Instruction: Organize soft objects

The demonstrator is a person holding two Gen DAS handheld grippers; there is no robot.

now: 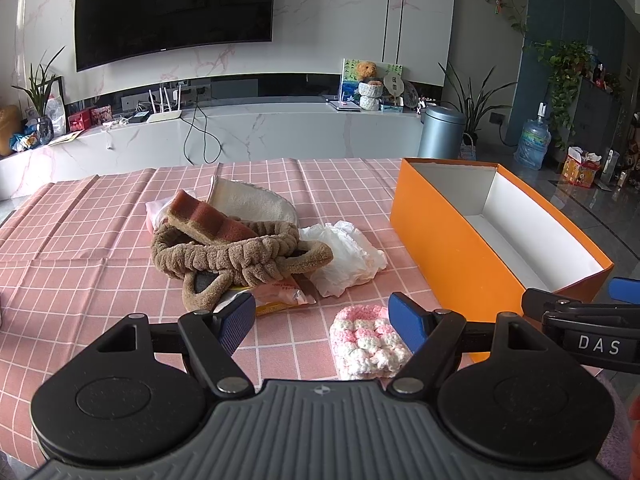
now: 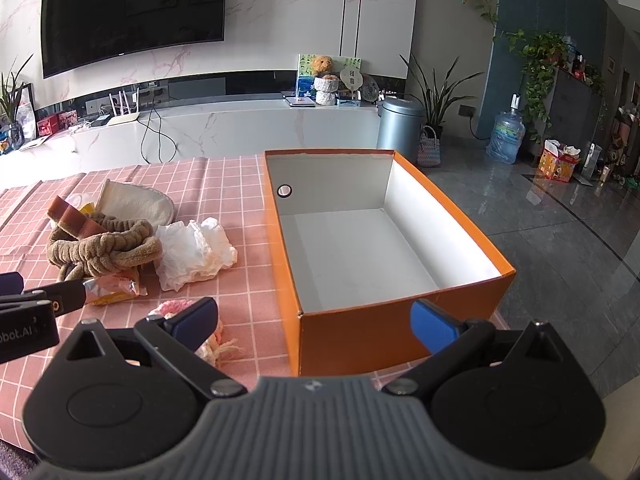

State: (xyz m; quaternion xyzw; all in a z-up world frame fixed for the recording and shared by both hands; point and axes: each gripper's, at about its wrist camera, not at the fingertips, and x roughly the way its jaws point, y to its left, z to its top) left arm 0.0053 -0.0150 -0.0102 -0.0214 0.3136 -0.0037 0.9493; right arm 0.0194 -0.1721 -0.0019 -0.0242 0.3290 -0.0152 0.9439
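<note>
Soft objects point(image 1: 240, 248) heaped at ten o'clock from orange box point(image 2: 400, 332), none boxed yet; crochet piece point(image 1: 368, 344) nearest. Left gripper point(image 1: 322, 322) and right gripper point(image 2: 314, 320) spread wide, holding nothing. All sorting left.

A black television point(image 1: 174, 8) hangs above a marble console point(image 1: 224, 128), near a grey bin point(image 1: 441, 131).
</note>
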